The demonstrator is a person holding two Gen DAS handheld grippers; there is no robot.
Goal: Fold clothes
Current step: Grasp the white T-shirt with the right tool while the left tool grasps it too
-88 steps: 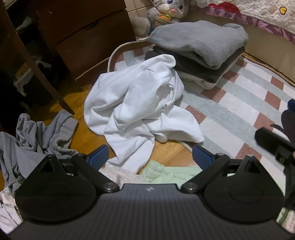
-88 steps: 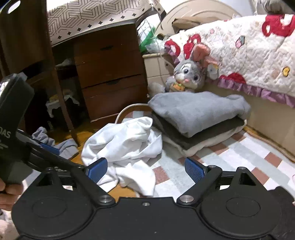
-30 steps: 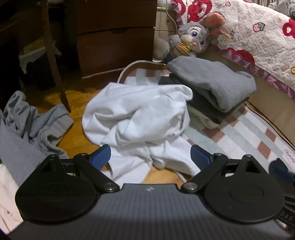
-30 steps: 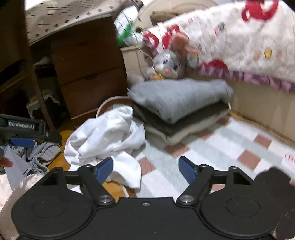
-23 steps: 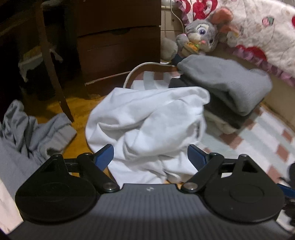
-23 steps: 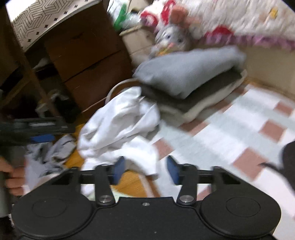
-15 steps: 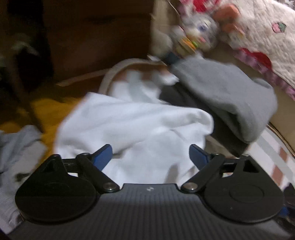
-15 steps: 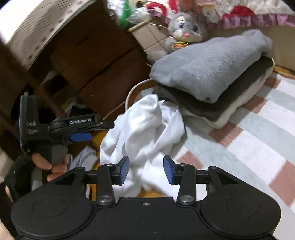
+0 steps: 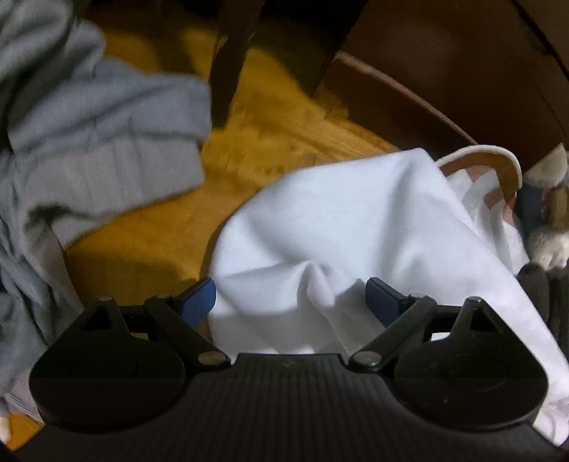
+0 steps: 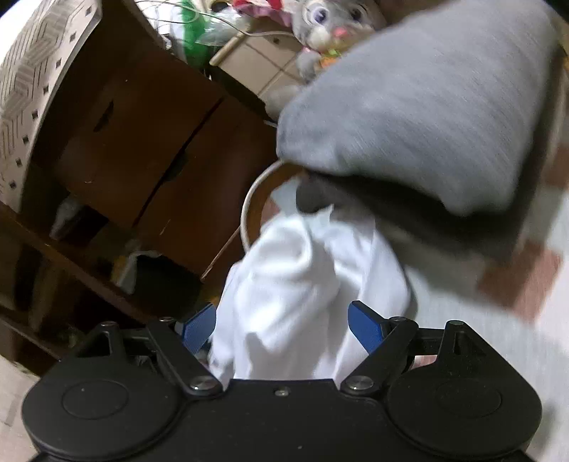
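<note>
Left wrist view: left gripper [image 9: 290, 296] sits low over a crumpled white garment [image 9: 355, 227], jaws spread wide, cloth bulging up between the blue pads [image 9: 197, 300] but nothing pinched. The garment lies partly on the wooden floor [image 9: 149, 231] and partly on the checked rug [image 9: 494, 170], whose rim curves behind it.

Right wrist view: right gripper [image 10: 281, 325] is also spread, blue fingertips [image 10: 364, 325] either side of the same white garment [image 10: 302, 270], no visible clamp on the fabric.

Judged step: reach and grasp, before any folding; the garment is bunched, not yet laid flat. The next move probably calls for each gripper to close on a separate edge or corner, then lift and spread the cloth over open rug. Risk: catching several layers at once, so the bundle rises as a lump.

View differences:
- Left view alone shows a loose grey garment [image 9: 89, 142] heaped on the floor to the left, plus a dark furniture leg [image 9: 231, 57].
- Right view alone shows the folded stack [image 10: 426, 106], grey piece on top, touching the white garment's far side; also a plush rabbit [image 10: 327, 21] and brown drawers [image 10: 149, 142] behind.
- Both frames are motion-blurred; seams and hems are not readable.
</note>
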